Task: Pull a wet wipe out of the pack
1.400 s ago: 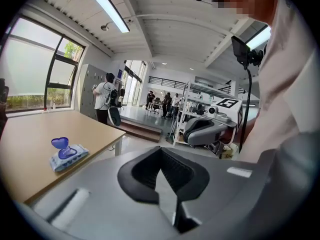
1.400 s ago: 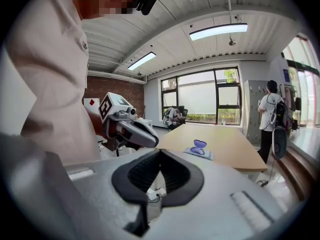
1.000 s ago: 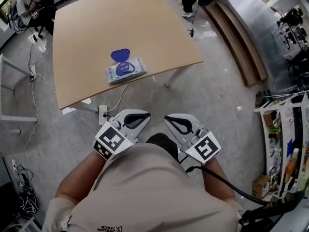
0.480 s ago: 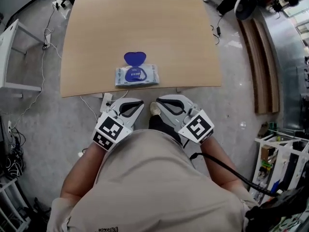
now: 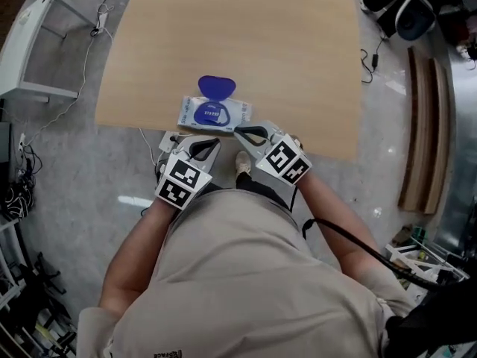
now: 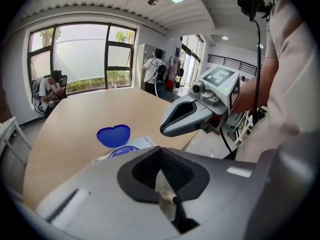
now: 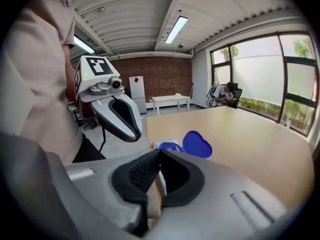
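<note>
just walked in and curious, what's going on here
A person holds a gripper in each hand, the left gripper and right gripper both shut and empty, at the near edge of the table. Just ahead lies a pack of wet wipes with its blue lid flipped open. Neither gripper touches it yet.

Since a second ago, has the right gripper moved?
Yes. The right gripper moved toward the table; its tip is now at the edge by the wipe pack.

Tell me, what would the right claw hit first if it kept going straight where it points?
Most likely the wipe pack on the table, near its open blue lid; depth is hard to judge.
</note>
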The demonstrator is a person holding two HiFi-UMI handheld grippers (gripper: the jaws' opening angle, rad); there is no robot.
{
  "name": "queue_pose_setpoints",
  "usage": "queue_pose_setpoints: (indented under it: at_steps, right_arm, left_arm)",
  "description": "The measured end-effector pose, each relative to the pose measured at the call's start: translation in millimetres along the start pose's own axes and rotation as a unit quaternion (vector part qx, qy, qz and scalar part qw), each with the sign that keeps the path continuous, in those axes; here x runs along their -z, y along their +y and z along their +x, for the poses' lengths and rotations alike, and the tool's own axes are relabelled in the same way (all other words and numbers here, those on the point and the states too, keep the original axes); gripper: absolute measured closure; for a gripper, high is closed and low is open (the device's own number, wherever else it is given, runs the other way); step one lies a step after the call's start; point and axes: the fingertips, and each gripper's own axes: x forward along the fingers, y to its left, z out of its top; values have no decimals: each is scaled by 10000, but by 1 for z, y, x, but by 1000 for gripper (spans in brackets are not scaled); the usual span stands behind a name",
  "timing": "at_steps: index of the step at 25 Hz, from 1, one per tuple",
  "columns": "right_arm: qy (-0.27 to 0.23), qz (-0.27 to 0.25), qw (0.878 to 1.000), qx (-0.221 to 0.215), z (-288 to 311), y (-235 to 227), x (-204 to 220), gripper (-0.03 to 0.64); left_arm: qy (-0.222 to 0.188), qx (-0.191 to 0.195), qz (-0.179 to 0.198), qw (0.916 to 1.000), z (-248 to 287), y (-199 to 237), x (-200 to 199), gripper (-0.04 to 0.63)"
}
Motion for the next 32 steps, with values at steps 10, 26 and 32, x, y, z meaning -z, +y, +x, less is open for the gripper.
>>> queue_pose_setpoints:
  at_steps: [10, 26, 32]
  right_arm:
    - [769, -96, 9966, -264, 57, -26, 61, 615]
    - [1002, -152, 9932, -579, 77, -28, 87, 615]
    - [1016, -157, 9925, -661, 76, -27, 90, 615]
  left_arm:
    - [944, -289, 100, 9951, 65, 18, 41, 502]
    - [1566, -1159, 870, 9770, 102, 47, 52, 491]
    - [1778, -1475, 870, 9691, 105, 59, 54, 511]
